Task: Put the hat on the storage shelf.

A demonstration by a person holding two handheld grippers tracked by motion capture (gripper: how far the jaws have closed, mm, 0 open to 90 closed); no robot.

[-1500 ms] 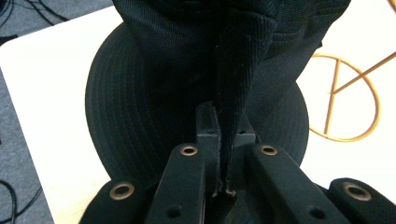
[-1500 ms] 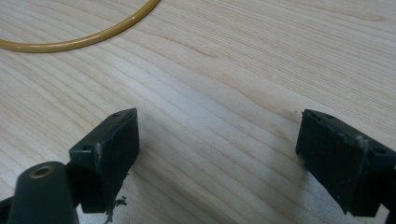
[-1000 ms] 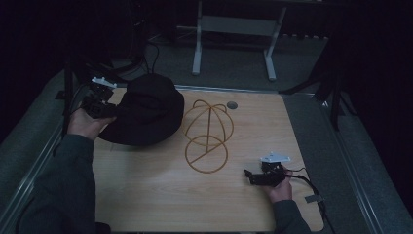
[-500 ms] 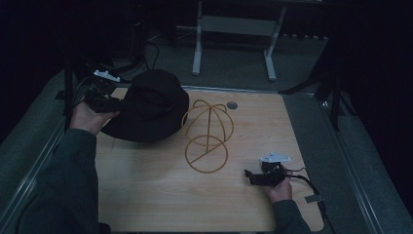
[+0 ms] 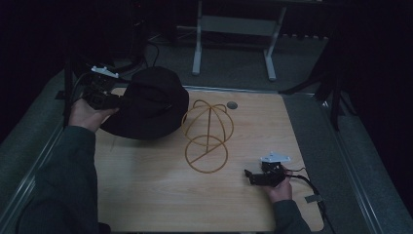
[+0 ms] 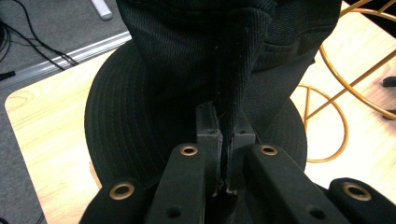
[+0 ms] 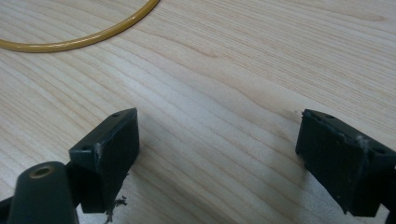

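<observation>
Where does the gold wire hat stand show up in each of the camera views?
High view: the gold wire hat stand is at the table's centre, right of the black hat.
Left gripper view: its wires are at the right edge, beside the hat.
Right gripper view: an arc of its base ring crosses the top left corner.
Shared landmark: the light wooden table.

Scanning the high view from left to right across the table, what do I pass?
Left claw, shut on the black hat → gold wire hat stand → right claw, open and resting on the wooden table.
</observation>
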